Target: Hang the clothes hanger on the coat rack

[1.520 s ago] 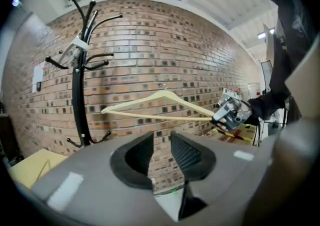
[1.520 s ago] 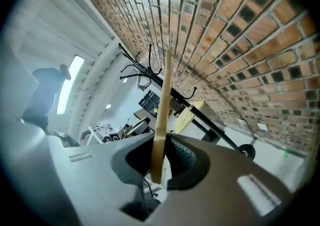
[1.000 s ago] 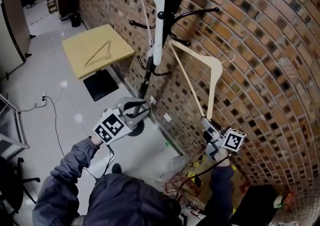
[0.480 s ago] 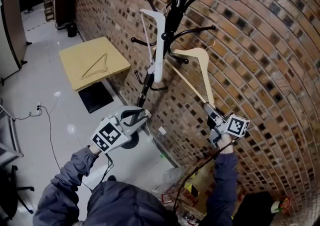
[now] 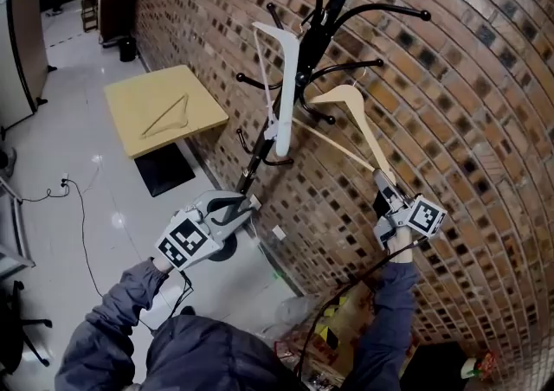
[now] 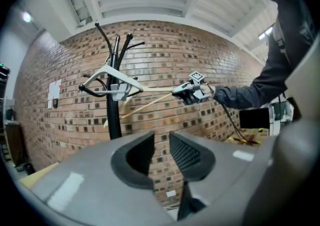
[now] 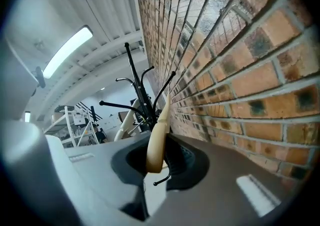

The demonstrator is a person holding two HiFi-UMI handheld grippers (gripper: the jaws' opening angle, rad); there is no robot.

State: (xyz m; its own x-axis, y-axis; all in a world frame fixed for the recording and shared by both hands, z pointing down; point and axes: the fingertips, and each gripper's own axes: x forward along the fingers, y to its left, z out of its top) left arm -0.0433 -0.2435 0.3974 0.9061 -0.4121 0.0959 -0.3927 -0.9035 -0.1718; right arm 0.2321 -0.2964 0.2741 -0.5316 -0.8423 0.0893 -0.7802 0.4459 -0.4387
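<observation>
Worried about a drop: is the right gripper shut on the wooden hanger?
Shut: the right gripper has its fingers pressed on the wooden hanger, at one end.

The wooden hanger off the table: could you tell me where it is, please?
Head view, right of centre: the wooden hanger is gripped at one end by the right gripper, its hook up by the coat rack arms, beside the white hanger.

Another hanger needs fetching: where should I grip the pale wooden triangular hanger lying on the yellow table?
I'd take one sloping arm of the pale wooden triangular hanger, near its outer end, coming down from above. It lies flat on the yellow table, so only its top is exposed, and the thin arm should suit the open left gripper.
</observation>
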